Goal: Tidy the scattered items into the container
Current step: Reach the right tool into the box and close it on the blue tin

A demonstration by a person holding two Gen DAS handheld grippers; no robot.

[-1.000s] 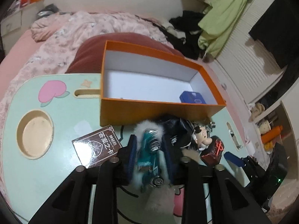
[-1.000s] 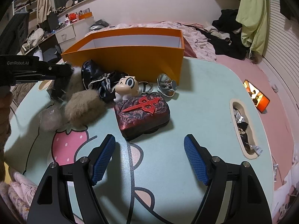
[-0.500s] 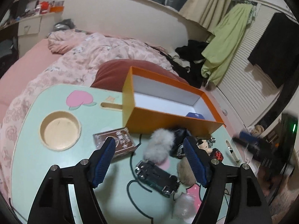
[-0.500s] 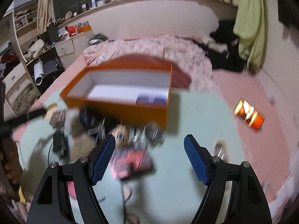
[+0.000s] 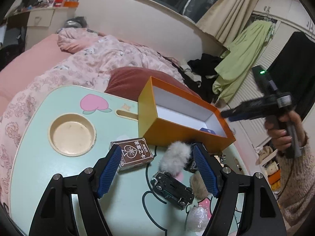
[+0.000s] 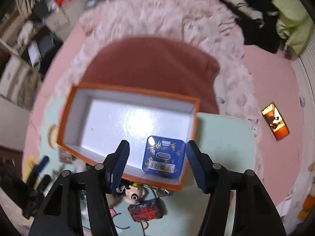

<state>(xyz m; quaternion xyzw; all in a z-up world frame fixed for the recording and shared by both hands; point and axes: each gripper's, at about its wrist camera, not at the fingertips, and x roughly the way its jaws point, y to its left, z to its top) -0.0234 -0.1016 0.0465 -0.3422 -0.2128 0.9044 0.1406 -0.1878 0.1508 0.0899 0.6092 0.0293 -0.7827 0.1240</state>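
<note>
The left gripper (image 5: 157,169) stood apart and empty at lower centre, above the toy car (image 5: 172,190) on the table (image 5: 39,137). The right gripper (image 6: 156,164) hung over the orange box (image 6: 126,90) at frame centre, jaws closing on nothing; a blue tin (image 6: 163,159) lay in the box's lower-right corner.

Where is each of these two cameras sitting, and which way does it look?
Left wrist: sits on the left claw, looking slantwise across the mint-green lap table at the orange cardboard box; a hand shows.
Right wrist: sits on the right claw, jaws closing on nothing, looking steeply down into that box at a blue square tin.
Both share the box, tin and table.
</note>
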